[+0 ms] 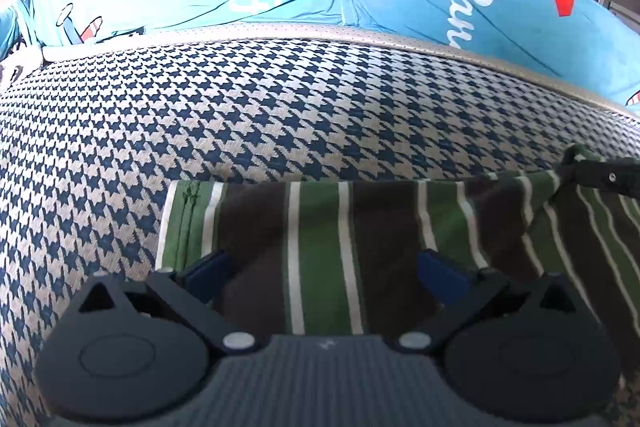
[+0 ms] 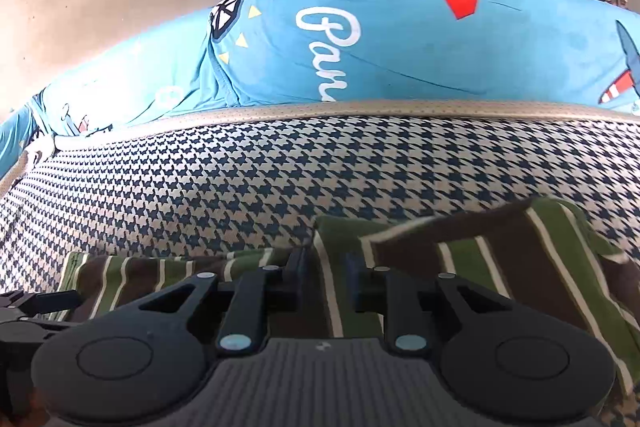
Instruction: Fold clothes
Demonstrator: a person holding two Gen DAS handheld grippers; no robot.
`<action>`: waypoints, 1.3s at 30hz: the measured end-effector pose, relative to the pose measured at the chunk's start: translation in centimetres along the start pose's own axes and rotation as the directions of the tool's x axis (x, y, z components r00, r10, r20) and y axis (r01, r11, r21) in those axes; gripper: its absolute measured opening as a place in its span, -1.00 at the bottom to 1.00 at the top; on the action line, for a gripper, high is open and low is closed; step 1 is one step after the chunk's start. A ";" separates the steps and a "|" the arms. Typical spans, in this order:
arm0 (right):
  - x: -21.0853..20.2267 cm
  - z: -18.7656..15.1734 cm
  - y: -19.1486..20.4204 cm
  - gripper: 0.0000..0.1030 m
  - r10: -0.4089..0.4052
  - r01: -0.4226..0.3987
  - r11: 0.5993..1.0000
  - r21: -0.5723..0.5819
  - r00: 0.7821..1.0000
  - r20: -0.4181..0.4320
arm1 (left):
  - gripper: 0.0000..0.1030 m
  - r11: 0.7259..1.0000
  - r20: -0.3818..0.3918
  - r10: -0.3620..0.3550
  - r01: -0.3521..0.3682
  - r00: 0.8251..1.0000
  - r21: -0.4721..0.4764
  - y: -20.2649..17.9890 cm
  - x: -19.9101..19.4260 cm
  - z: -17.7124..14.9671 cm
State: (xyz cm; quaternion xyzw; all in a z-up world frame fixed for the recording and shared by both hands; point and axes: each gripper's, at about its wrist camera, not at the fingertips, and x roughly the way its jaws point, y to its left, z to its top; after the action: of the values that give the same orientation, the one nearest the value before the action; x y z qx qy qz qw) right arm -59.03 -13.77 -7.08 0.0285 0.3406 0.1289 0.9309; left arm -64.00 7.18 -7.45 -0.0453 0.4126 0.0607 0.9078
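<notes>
The green, brown and white striped cotton garment [image 1: 360, 227] lies on the navy-and-cream houndstooth sofa seat [image 1: 240, 115], right under both claws. In the left wrist view, the left gripper [image 1: 324, 271] hangs over the garment's near-left part with its jaws spread wide, blue-padded fingers [image 1: 208, 269] apart and nothing between them but cloth lying flat below; it grips nothing. The garment's hemmed green edge sits just left of that gripper, straight and flat against the seat.

Over to the right wrist view: the right gripper [image 2: 324, 279] sits low on the garment [image 2: 500, 267], jaws narrowed to a slim gap with a green stripe and a white line showing through it. Whether the pads actually pinch a fold there is hard to tell, since the cloth appears to lie beneath rather than between them. To the right of that claw a brown-and-green flap is doubled over on top of the rest, its corner raised and rumpled. In the left view the right claw's dark tip [image 1: 608, 179] shows at the garment's far right corner, where the fabric bunches up.

Behind the seat runs a bright blue printed cover with white script lettering [image 2: 400, 47].
</notes>
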 end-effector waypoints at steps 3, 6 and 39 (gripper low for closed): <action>1.8 0.2 0.4 -0.58 -0.017 0.017 1.000 0.001 1.000 -0.024 | 1.00 1.000 0.001 0.024 -0.024 1.000 0.004 0.0 0.3 0.1; 3.1 0.3 0.7 -0.58 -0.038 0.037 0.999 -0.007 0.999 -0.020 | 1.00 1.000 0.002 0.028 -0.028 1.000 -0.003 0.0 0.5 0.3; 3.9 -2.4 7.6 -0.56 0.090 -0.117 0.935 -0.336 0.991 -0.096 | 1.00 0.991 0.017 0.083 -0.081 0.996 -0.107 2.5 1.6 1.8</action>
State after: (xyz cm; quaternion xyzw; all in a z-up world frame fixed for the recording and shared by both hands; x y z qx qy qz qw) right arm -59.37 -5.54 -10.25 -0.1202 0.3480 0.2357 0.8994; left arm -61.99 9.98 -7.58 -0.0758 0.4005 0.1202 0.9052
